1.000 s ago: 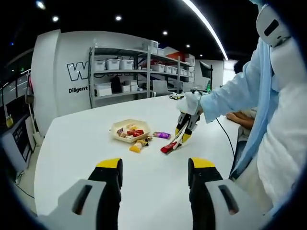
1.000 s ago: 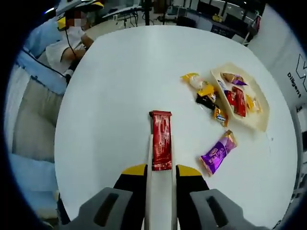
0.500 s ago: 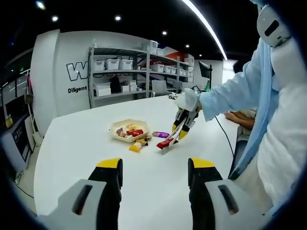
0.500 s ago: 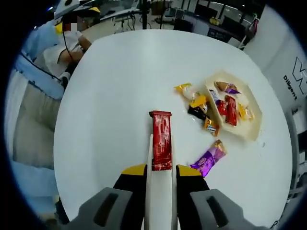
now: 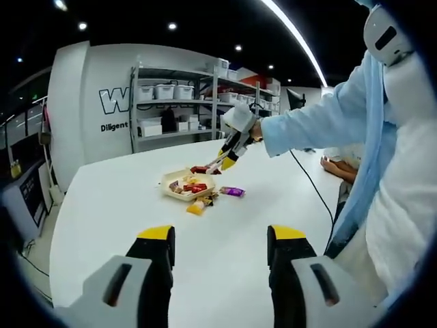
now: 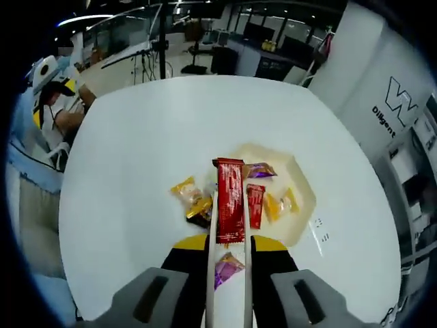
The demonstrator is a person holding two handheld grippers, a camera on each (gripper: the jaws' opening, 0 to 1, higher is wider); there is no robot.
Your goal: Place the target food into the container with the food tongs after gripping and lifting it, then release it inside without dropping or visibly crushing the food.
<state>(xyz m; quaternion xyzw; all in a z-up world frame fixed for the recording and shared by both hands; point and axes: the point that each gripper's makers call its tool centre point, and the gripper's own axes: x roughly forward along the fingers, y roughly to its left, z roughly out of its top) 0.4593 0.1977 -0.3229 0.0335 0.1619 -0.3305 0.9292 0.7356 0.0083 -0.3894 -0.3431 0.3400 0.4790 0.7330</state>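
The right gripper [image 6: 230, 247] clenches white tongs [image 6: 230, 273] holding a red snack bar [image 6: 230, 201], label unreadable, above the tray [image 6: 300, 205]. The left gripper [image 5: 220, 247] is released; wall text reads "Diligent".

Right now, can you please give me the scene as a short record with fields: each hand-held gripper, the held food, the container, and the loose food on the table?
right hand-held gripper: shut on the tongs
held food: red snack bar in the tongs, above the tray
left hand-held gripper: open, holds nothing
container: beige tray, several wrapped snacks inside
loose food: purple packet and yellow packets on the white table beside the tray
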